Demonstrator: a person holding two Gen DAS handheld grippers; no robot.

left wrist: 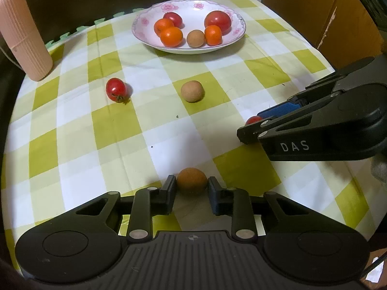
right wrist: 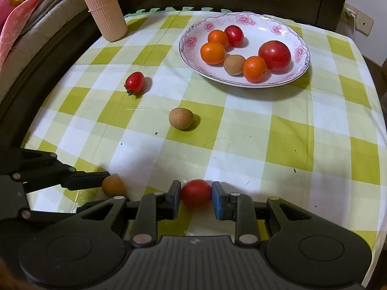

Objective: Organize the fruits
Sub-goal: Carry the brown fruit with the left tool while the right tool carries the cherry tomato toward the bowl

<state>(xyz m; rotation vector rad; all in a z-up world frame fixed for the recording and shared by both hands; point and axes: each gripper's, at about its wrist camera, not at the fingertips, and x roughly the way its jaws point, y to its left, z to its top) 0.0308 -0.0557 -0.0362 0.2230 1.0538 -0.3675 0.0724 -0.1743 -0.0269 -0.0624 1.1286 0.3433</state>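
Fruits: my left claw (left wrist: pixel 191 189) pinches a brown fruit (left wrist: pixel 191 180) and my right claw (right wrist: pixel 196 193) a small tomato (right wrist: pixel 196 194), both at the desk's (right wrist: pixel 302 145) near edge. Judged light, soft-skinned; grip across the middle, gently. Both roundish, no clear long axis. Plate (right wrist: pixel 300 72) sits toward the far edge.

Both grippers sit low over the table, the left gripper (left wrist: pixel 191 188) clamped around a brown fruit (left wrist: pixel 191 180), the right gripper (right wrist: pixel 196 194) around a small tomato (right wrist: pixel 196 194)
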